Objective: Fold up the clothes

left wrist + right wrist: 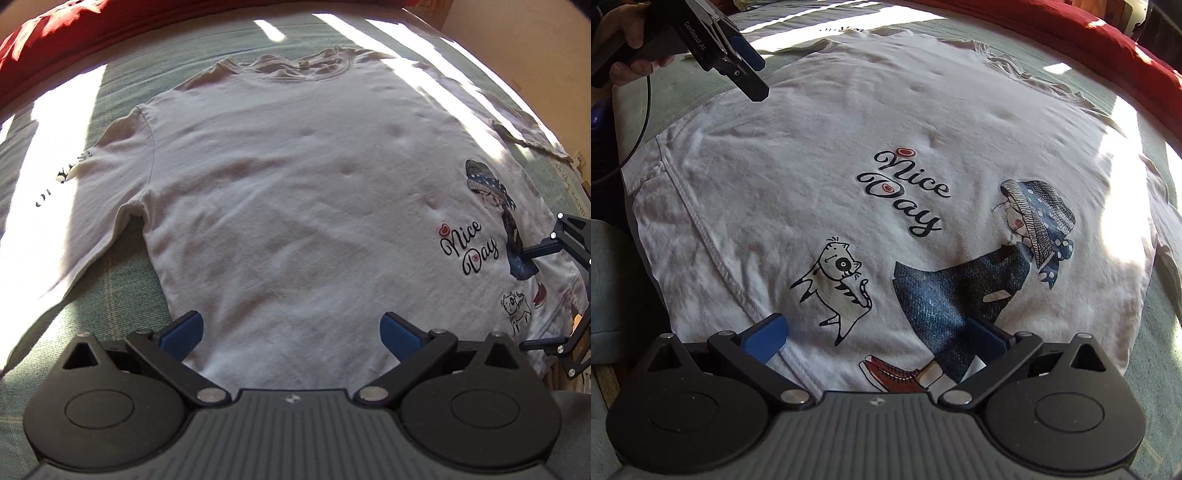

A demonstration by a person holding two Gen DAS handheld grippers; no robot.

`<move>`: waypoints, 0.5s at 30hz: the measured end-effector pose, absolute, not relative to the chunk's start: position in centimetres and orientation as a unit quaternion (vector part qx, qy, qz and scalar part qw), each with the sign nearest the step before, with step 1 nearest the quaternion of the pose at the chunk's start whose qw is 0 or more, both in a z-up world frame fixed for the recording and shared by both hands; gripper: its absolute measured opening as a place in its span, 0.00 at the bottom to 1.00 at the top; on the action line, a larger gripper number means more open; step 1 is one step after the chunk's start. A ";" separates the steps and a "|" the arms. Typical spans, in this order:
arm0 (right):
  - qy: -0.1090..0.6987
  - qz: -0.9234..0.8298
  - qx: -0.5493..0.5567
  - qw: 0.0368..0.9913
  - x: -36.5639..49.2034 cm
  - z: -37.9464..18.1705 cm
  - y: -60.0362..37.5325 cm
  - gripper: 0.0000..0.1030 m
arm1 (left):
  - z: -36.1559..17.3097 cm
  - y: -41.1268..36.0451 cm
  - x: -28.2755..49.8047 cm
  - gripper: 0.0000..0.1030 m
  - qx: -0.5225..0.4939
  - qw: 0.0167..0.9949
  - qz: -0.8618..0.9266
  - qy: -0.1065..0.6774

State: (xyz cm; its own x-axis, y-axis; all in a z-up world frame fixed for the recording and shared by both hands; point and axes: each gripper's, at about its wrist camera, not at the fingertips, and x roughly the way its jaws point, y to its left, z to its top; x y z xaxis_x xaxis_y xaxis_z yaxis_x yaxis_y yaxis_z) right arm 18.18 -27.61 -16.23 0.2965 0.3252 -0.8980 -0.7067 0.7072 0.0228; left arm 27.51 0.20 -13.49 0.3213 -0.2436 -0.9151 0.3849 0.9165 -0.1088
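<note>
Over the hem of a white T-shirt [280, 206], your left gripper [291, 332] hovers with its jaws spread wide, blue pads [186, 328] on either side of bare cloth and nothing between them. Your right gripper [877, 338] is just as wide at the shirt's other lower corner, its pads framing the printed red sneaker [892, 373] and the denim skirt of the girl in the spotted hat [1039, 218] (the cat [836, 280] sits just beside her, with "Nice Day" [905, 190] lettered above). The shirt lies face up and spread nearly flat on a pale green bedcover [122, 291], both short sleeves out to the sides, the one nearer your left gripper carrying black lettering [64, 177] too washed out by sun to read in full. Seen from the right wrist, your hand [626, 40] grips the left tool's handle, a black cable [639, 122] trailing below it. Beyond the neckline [306, 66], hard bands of sunlight cross the cover, and a red blanket [74, 37] runs along the far edge.
</note>
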 end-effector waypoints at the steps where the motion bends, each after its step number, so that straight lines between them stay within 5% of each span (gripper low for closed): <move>1: 0.494 0.330 -0.194 0.781 18.2 -16.2 -27.5 1.00 | -13.8 -0.1 27.8 0.98 0.066 0.809 -0.196 0.551; 15: 0.506 0.313 -0.198 0.779 18.5 -16.3 -26.8 1.00 | -16.7 -0.2 27.0 0.99 0.067 0.792 -0.164 0.584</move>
